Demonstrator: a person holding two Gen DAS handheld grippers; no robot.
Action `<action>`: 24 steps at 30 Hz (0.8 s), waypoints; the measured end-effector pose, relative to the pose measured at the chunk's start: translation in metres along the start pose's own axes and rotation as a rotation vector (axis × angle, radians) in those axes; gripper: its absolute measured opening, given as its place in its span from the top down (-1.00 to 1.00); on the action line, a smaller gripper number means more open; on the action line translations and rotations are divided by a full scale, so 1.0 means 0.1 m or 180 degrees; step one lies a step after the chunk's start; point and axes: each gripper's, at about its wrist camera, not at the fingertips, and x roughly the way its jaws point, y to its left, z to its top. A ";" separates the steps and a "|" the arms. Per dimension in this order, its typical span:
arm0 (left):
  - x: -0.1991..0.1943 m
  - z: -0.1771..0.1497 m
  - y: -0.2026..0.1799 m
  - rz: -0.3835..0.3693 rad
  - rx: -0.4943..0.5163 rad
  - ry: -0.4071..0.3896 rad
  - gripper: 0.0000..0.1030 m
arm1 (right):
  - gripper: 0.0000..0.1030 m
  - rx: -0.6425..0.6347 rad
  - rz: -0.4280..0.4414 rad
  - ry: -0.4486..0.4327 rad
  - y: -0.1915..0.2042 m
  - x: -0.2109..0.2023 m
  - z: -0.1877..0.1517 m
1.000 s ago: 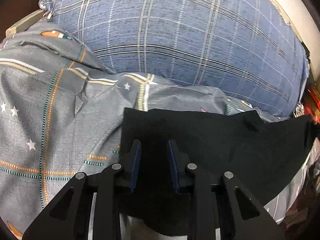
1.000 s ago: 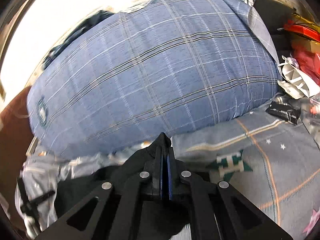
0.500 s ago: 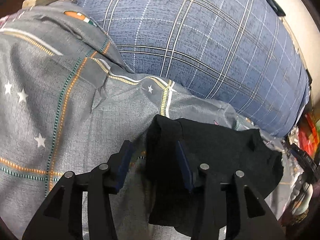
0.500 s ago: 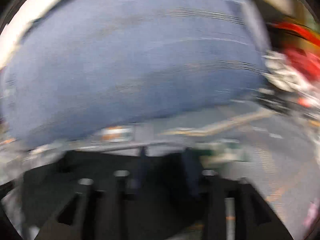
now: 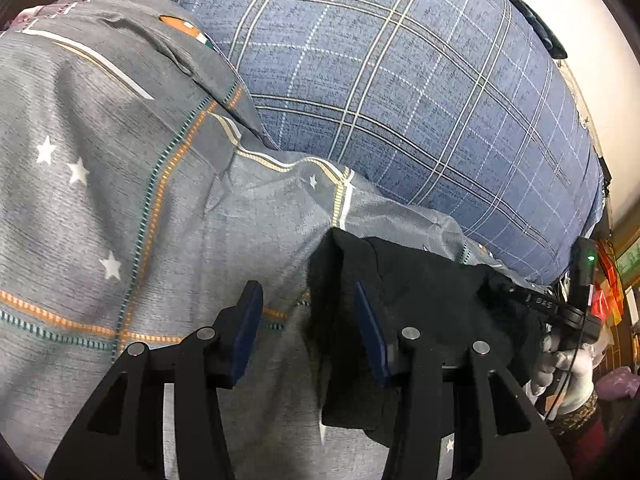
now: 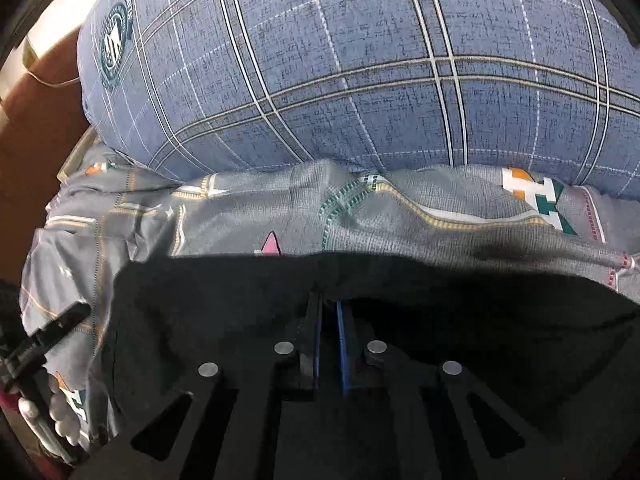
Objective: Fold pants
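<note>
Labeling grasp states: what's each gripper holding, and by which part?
Left gripper: open, holding nothing; the pants lie by its right finger. Right gripper: shut on the pants' top edge, roughly mid-width.

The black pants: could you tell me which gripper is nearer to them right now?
Right. The right gripper is closed on the black pants, pinching their edge. The left gripper is open, its right finger over the pants' left edge and its left finger over the gray bedsheet.

Blue plaid pillow point(image 5: 420, 112) with round crest rests against grey star-print bedsheet point(image 5: 120, 200); red clutter point(image 5: 608, 292) at far edge.
</note>
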 end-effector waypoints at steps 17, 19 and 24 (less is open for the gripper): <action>0.28 0.01 -0.13 -0.0064 0.0069 0.0191 0.01 | 0.78 0.0203 -0.0598 0.0094 -0.17 0.62 0.67; 0.34 0.00 -0.14 -0.0080 0.0099 0.0218 0.01 | 0.78 0.0155 -0.0702 0.0066 -0.13 0.55 0.65; 0.30 0.01 0.09 -0.0201 -0.0155 0.0074 0.01 | 0.32 -0.0416 -0.0985 -0.0260 0.41 -0.08 0.58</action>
